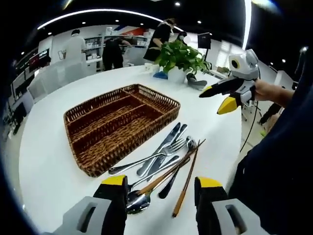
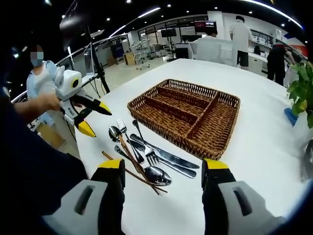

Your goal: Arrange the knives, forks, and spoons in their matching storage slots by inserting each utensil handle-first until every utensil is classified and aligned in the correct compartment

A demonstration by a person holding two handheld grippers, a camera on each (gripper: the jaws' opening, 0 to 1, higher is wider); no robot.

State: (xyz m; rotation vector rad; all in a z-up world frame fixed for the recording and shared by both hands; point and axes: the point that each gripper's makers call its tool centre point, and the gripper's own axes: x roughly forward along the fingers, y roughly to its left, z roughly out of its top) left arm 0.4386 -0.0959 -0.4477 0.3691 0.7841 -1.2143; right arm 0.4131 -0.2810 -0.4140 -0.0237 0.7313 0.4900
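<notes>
A brown wicker basket [image 1: 128,155] [image 2: 172,133] with long slots and one cross slot stands empty on a white table. Beside it lies a loose pile of cutlery: knives [image 1: 168,142] [image 2: 172,157], forks [image 1: 168,151] [image 2: 150,155], spoons [image 1: 138,201] [image 2: 157,175] and brown chopsticks [image 1: 186,186] [image 2: 131,172]. My left gripper [image 1: 162,182] [image 2: 99,122] hovers open above the pile's near end. My right gripper [image 2: 164,169] [image 1: 212,102] is open too, held in the air on the pile's other side. Neither holds anything.
A potted green plant [image 1: 181,56] [image 2: 303,88] and a blue object [image 1: 160,75] stand at the table's far side. Several people stand by shelves and desks behind. The table edge [image 1: 230,161] runs close to the cutlery.
</notes>
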